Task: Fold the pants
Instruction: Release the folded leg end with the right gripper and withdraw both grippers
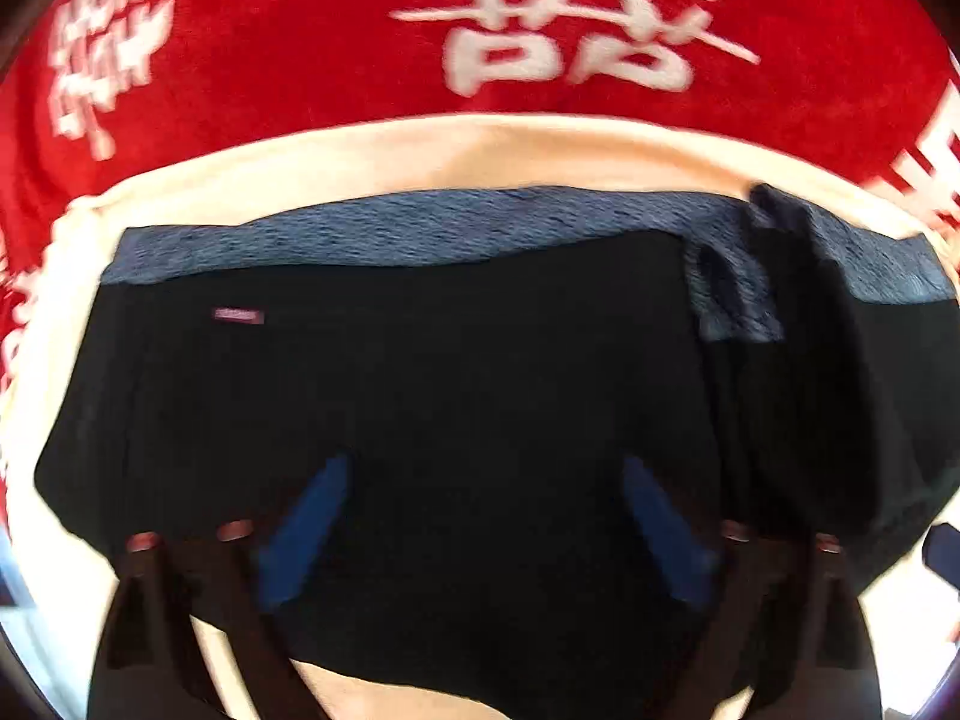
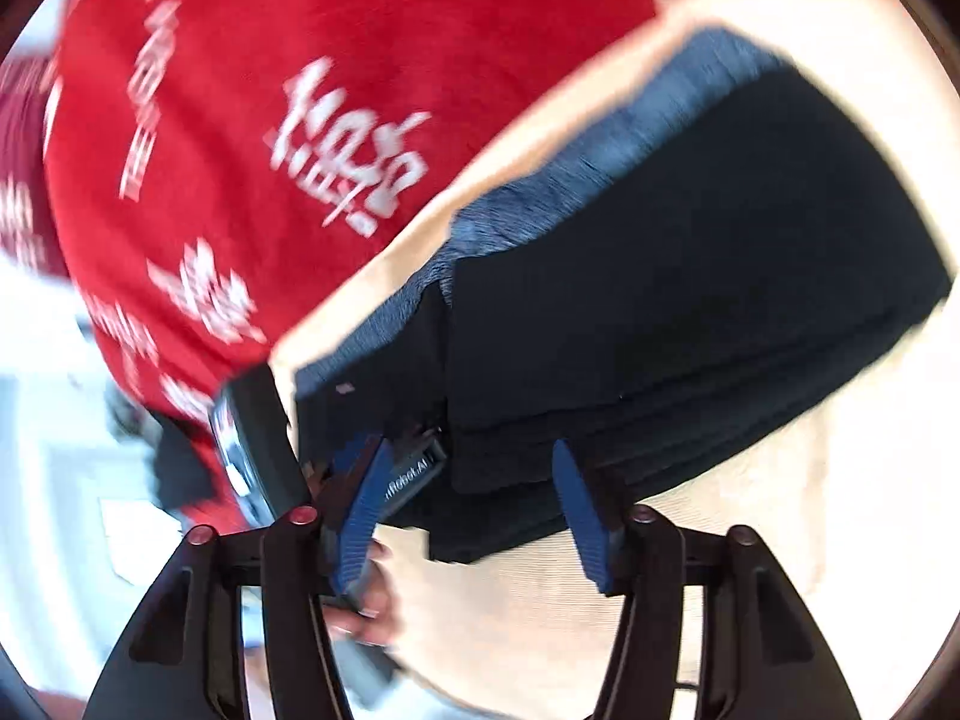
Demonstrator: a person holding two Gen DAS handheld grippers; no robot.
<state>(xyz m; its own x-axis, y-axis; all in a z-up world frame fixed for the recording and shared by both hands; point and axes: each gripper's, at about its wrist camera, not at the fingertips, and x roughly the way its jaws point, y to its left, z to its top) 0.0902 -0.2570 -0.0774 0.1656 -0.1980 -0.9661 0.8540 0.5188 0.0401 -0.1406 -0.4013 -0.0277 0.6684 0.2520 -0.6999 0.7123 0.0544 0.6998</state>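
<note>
Black pants (image 1: 420, 396) lie folded into a stack on a cream surface (image 1: 372, 162), with a grey fleecy lining (image 1: 420, 234) showing along the far edge. My left gripper (image 1: 483, 468) hovers over the stack, blue fingers (image 1: 312, 516) spread open and empty. In the right wrist view the folded pants (image 2: 690, 300) fill the right half. My right gripper (image 2: 471, 462) is open at the near edge of the stack, holding nothing. The left gripper's body (image 2: 414, 468) shows beside it.
A red blanket with white characters (image 1: 300, 48) lies beyond the cream surface, and also in the right wrist view (image 2: 270, 90). A dark phone-like device (image 2: 258, 450) sits at the left. The person's hand (image 2: 372, 594) shows low in that view.
</note>
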